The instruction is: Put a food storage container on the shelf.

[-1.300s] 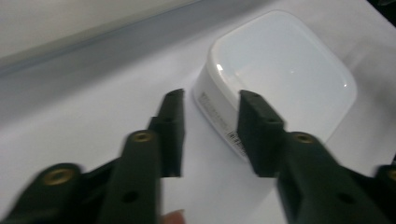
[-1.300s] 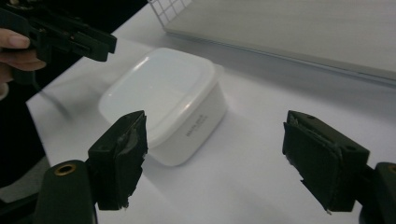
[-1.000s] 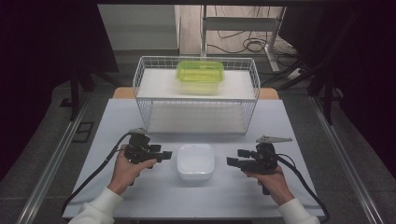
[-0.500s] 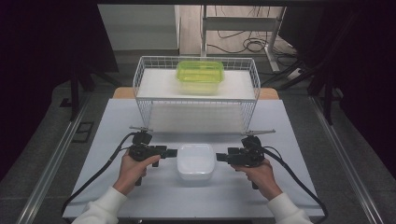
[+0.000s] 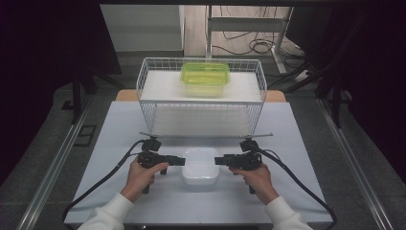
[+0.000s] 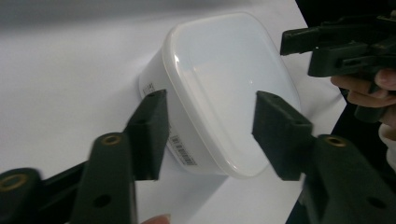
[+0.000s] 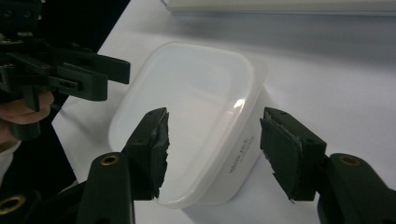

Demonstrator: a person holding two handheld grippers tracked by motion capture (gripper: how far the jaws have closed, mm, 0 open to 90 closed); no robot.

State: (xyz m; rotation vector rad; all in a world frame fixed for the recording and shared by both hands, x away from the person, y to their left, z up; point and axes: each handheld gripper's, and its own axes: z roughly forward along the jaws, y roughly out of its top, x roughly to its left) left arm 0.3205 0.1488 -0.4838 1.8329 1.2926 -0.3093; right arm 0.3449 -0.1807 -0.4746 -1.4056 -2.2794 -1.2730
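Both closing — left gripper [image 5: 181,161] and right gripper [image 5: 218,161] straddle white container [image 5: 200,165].

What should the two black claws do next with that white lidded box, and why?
Probably keep closing both on the box's rim. The left gripper and the right gripper face the white box from opposite sides, and their jaws have just been closing. Each gripper view shows a jaw on either side of the lid edge with gaps left, so neither seems to grip it yet.

Small print on the white container [image 7: 239,158] wall — too blurred to read — its far base hidden by the lid [image 7: 187,112]
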